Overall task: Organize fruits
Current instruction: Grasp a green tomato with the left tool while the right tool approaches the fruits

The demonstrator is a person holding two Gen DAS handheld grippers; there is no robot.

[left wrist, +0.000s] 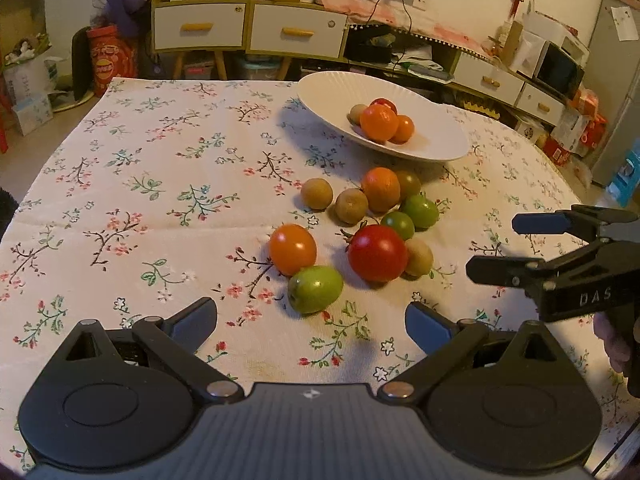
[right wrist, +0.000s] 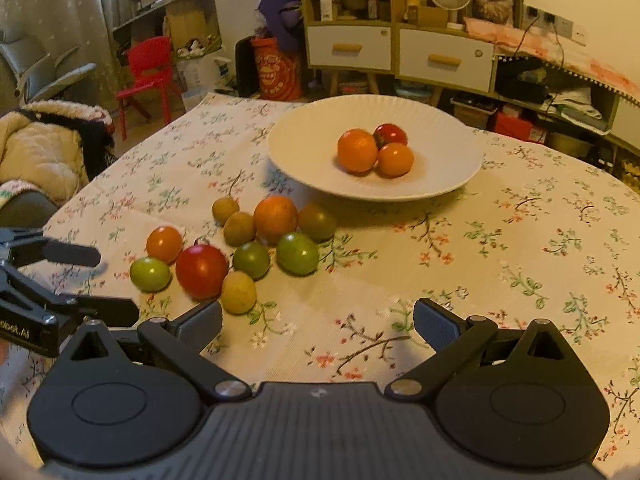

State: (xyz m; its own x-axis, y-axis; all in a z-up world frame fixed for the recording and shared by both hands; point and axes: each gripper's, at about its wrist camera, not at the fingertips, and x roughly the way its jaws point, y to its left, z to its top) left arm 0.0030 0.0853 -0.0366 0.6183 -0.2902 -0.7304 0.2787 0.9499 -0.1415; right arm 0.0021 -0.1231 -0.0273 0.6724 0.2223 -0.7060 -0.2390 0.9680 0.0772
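A white plate [left wrist: 432, 148] [right wrist: 304, 160] at the far side of the table holds several fruits, among them an orange one [left wrist: 379, 121] [right wrist: 357, 150]. In front of it a loose cluster lies on the cloth: a red tomato [left wrist: 377, 253] [right wrist: 201, 270], an orange tomato [left wrist: 292, 249] [right wrist: 164, 244], green fruits [left wrist: 315, 289] [right wrist: 297, 253] and brown kiwis [left wrist: 316, 193] [right wrist: 238, 292]. My left gripper [left wrist: 311, 322] is open just short of the nearest green fruit, holding nothing. My right gripper [right wrist: 318, 322] [left wrist: 494, 246] is open and empty, right of the cluster.
The table carries a floral tablecloth [left wrist: 160, 200] [right wrist: 500, 260]. Beyond it stand a cabinet with drawers [left wrist: 248, 28] [right wrist: 396, 48], a red chair [right wrist: 148, 72] and a padded jacket [right wrist: 44, 152] at the left. A hand [left wrist: 618, 344] grips the right tool.
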